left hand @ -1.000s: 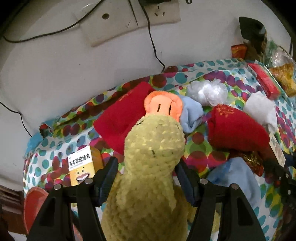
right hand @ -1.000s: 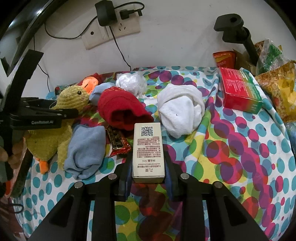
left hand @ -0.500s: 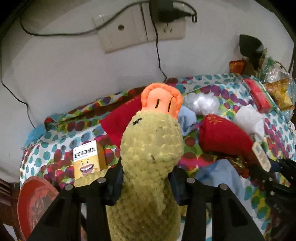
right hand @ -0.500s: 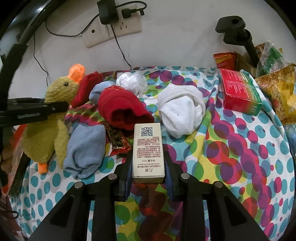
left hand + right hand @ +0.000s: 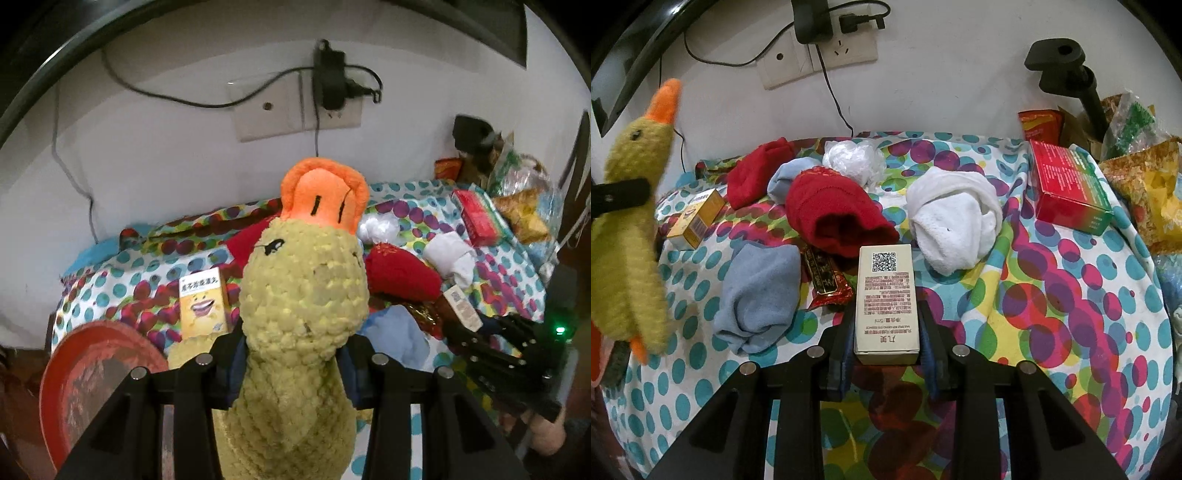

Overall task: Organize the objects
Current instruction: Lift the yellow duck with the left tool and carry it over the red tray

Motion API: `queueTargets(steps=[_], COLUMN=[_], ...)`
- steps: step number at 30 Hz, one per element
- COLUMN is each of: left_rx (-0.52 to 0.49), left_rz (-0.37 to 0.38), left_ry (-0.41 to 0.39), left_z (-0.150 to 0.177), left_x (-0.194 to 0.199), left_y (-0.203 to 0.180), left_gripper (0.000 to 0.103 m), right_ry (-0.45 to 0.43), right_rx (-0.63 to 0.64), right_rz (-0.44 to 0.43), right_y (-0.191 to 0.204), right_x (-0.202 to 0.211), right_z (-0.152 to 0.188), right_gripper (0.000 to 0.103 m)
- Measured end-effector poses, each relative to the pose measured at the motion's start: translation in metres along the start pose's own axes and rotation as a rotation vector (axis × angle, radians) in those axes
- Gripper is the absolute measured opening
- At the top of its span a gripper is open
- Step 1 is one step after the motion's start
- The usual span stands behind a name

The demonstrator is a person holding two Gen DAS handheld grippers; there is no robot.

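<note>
A yellow plush duck (image 5: 303,288) with an orange beak hangs by its neck in my left gripper (image 5: 291,354), whose jaws are shut on it. In the right wrist view the duck (image 5: 628,221) is clear of the dotted tablecloth (image 5: 1052,295) at the far left. My right gripper (image 5: 886,332) is shut on a cream carton (image 5: 886,295) with a QR code, low over the cloth's front. The left wrist view shows that carton (image 5: 461,308) at the right.
On the cloth lie a red sock (image 5: 834,210), a blue sock (image 5: 757,295), a white sock (image 5: 953,221), a snack bar (image 5: 827,280), a yellow box (image 5: 696,221) and a red box (image 5: 1067,188). A red plate (image 5: 92,376) sits left; snack bags (image 5: 1145,192) crowd the right.
My left gripper closed on the duck's neck and lifted it up off the cloth. The right gripper and its carton have stayed put.
</note>
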State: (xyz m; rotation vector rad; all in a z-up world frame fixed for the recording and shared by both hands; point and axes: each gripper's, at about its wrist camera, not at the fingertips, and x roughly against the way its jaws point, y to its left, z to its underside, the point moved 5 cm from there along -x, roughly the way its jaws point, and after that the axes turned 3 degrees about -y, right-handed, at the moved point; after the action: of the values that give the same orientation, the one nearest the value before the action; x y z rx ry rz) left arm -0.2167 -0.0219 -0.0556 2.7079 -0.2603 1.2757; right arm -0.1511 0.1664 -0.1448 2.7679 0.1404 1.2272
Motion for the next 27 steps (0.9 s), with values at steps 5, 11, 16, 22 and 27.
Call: queueTargets(steps=[5,11,16,22,27], left_rx=[0.034,0.082,0.154,0.201,0.245], left_rz=[-0.033,-0.132,-0.228,-0.341,-0.372], left_ry=[-0.021,-0.02,0.006,0.057,0.126], left_z=[0.005,0.019,0.04,0.071,0.102], left_x=[0.03,0.06,0.081,0.084,0.072], left_y=[0.025,0.078,0.139,0.208,0.249], left_gripper=[0.043,0.043,0.043,0.043,0.043], right_ry=[0.001,0.004,0.005,0.008,0.009], right_rx=[0.002,0.019,0.024,0.038,0.052], right_rz=[0.003,0.022,0.028,0.043,0.058], right_y=[0.0,0.002,0.002,0.003,0.005], right_x=[0.0,-0.001,-0.001,-0.002,-0.003], right_z=[0.0,-0.001,-0.001,-0.001,-0.001], right_gripper=[0.029,0.029,0.029,0.029,0.029])
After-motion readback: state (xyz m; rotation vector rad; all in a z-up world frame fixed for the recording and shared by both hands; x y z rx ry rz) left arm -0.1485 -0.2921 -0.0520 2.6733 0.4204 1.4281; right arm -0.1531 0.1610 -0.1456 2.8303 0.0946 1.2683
